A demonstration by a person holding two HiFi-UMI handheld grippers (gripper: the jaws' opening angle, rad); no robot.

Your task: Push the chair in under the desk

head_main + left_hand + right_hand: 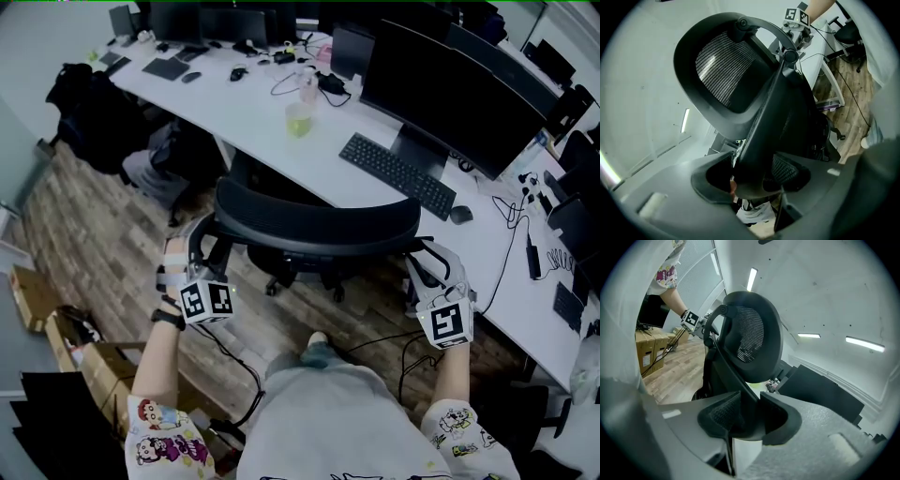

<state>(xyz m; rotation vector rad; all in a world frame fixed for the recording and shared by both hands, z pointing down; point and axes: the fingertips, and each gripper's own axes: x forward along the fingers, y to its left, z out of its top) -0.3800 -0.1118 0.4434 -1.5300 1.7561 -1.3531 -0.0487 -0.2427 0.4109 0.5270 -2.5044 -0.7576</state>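
Jaws apart, both pairs clamping chair back (317, 225)

The chair (314, 220) is showing a black woven mesh back inside a smooth, matt plastic frame. The bench (244, 103) is looking white and smooth, while the floor (103, 234) is showing worn wood planks. The left hand-held gripper (757, 180) and right hand-held gripper (750, 416) are showing grainy grey matt plastic, and the cardboard box (33, 295) is looking dull brown.
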